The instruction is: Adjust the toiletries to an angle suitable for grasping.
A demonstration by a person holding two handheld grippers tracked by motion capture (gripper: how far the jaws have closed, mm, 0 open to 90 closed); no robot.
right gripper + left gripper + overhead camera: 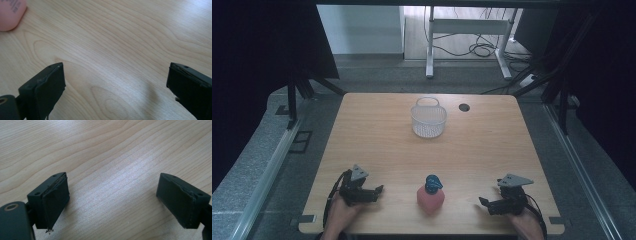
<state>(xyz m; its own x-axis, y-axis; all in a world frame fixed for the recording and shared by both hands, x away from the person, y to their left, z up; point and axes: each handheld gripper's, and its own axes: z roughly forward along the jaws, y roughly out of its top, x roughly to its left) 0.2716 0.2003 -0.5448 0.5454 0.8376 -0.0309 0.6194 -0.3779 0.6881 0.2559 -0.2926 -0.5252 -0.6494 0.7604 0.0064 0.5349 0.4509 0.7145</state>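
A pink bottle (430, 198) with a blue cap (432, 183) stands near the table's front edge, between my two grippers. My left gripper (378, 190) rests on the wood to the bottle's left, jaws wide apart with bare table between them (113, 197). To the bottle's right my right gripper (482, 202) is open too, with nothing between its jaws (115, 87). A corner of the pink bottle (10, 12) shows at the upper left of the right gripper view. A white mesh basket (428, 119) with a handle stands at the far middle of the table.
The wooden table (387, 145) has a round cable hole (464, 107) at the far right of the basket. Beyond the table are a white desk frame (467, 30) and cables on the floor. Black frame struts stand at both far corners.
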